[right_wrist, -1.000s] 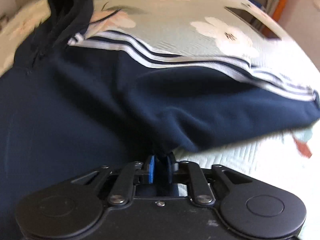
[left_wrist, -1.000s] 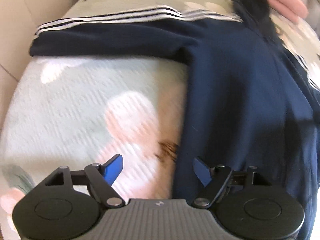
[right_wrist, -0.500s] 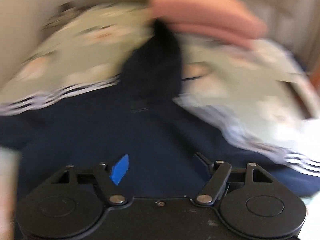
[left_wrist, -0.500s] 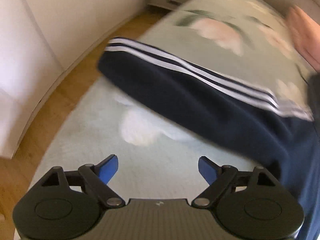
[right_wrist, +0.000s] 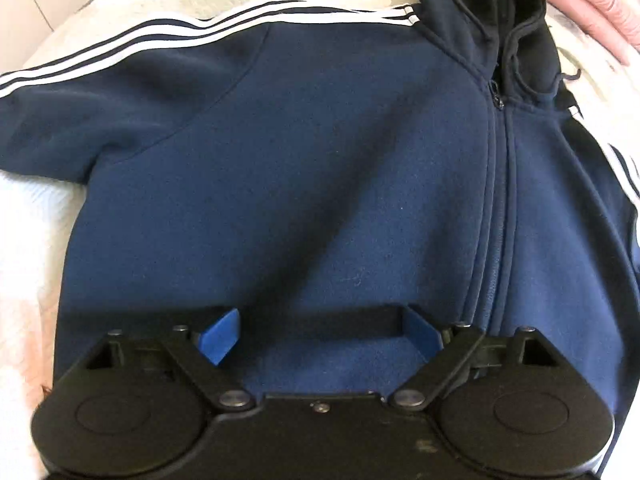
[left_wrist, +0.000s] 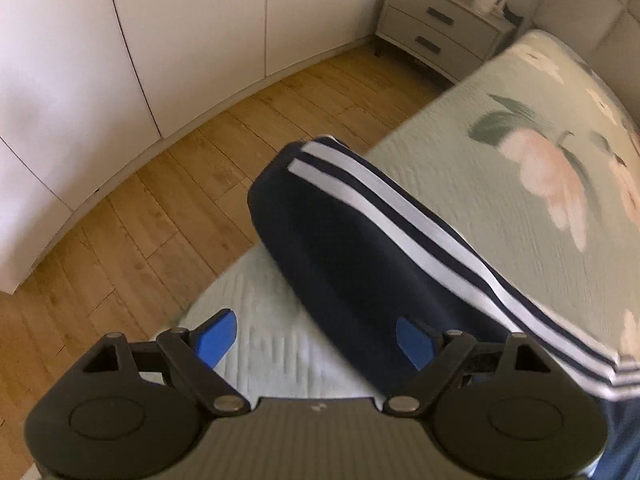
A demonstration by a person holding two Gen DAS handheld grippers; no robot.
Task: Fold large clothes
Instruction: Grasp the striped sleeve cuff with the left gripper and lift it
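The blue hoodie [right_wrist: 300,168] lies flat on the bed [left_wrist: 500,128], zip side up, so it can be folded. One striped sleeve [left_wrist: 360,240] reaches out to the bed's edge by the floor. The left gripper [left_wrist: 316,338] is wide open over that sleeve, holding nothing. The right gripper [right_wrist: 320,334] is opening wide above the hoodie's bottom part, nothing pinched

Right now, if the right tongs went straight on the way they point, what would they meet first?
Probably the front panel of the navy zip hoodie, spread flat on the bed. The right tongs are opening with nothing between them, aimed steeply down at the fabric left of the zipper; depth is unclear.
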